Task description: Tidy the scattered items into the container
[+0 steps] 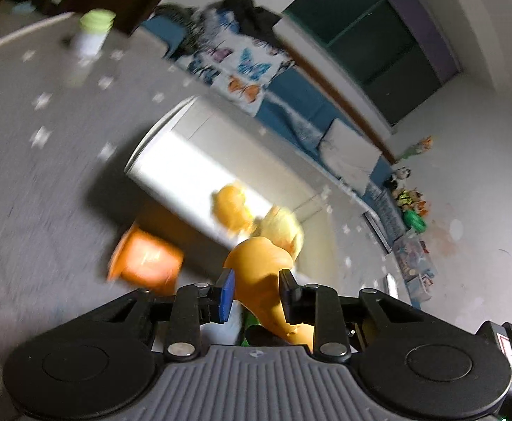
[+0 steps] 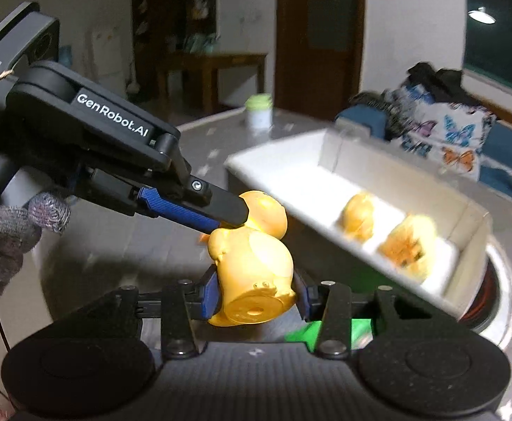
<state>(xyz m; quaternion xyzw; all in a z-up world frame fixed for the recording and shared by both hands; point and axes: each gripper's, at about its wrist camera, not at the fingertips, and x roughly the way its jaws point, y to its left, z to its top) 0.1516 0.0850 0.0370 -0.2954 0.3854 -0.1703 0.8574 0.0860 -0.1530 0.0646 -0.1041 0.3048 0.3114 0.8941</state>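
Observation:
A yellow toy figure (image 2: 256, 263) hangs in front of the white box (image 2: 277, 172), and both grippers grip it. My right gripper (image 2: 256, 298) is shut on its round base. My left gripper (image 2: 233, 219) comes in from the left and pinches it at the neck, just under the head. In the left wrist view that same toy (image 1: 259, 280) fills the gap between the fingers of my left gripper (image 1: 256, 291). Two more yellow toys (image 2: 359, 219) (image 2: 408, 242) lie inside the box. The left wrist view is blurred by motion.
A gloved hand (image 2: 3, 231) holds the left gripper. A bottle with a green lid (image 2: 258, 110) stands behind the box. An orange cup-like object (image 1: 147, 259) lies on the grey floor near the box (image 1: 185, 161). Something green (image 2: 326, 333) sits under my right gripper. A butterfly-print cushion (image 2: 445, 133) is at the right.

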